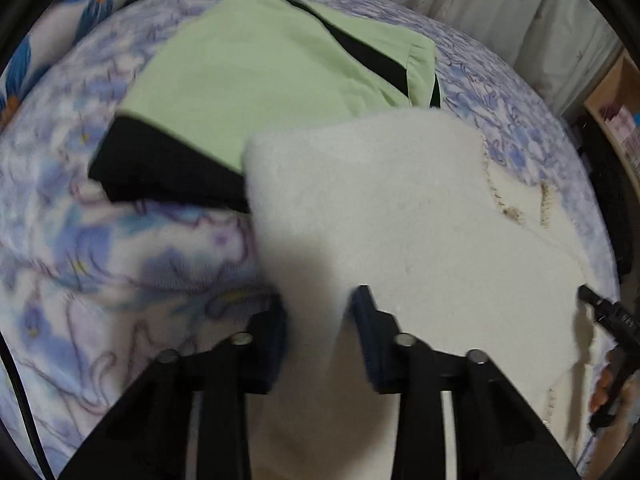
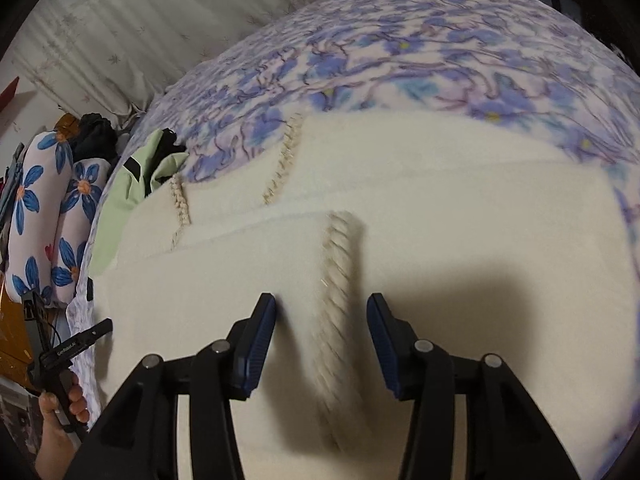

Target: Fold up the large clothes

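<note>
A cream fleece garment (image 1: 380, 200) with cable-knit trim lies partly folded on a bed with a blue floral blanket (image 1: 100, 260). In the left wrist view my left gripper (image 1: 318, 304) is open, its jaws apart over the garment's left edge. In the right wrist view my right gripper (image 2: 322, 308) is open, jaws either side of a braided trim strip (image 2: 336, 280) on the same garment (image 2: 460, 220). The right gripper also shows at the far right of the left wrist view (image 1: 608, 320). The left gripper shows at the lower left of the right wrist view (image 2: 72, 348).
A folded light green and black garment (image 1: 260, 80) lies on the bed beyond the cream one. Flowered pillows (image 2: 48, 208) lie at the head of the bed. A pale curtain (image 2: 140, 20) hangs behind. A shelf (image 1: 616, 112) stands at the right.
</note>
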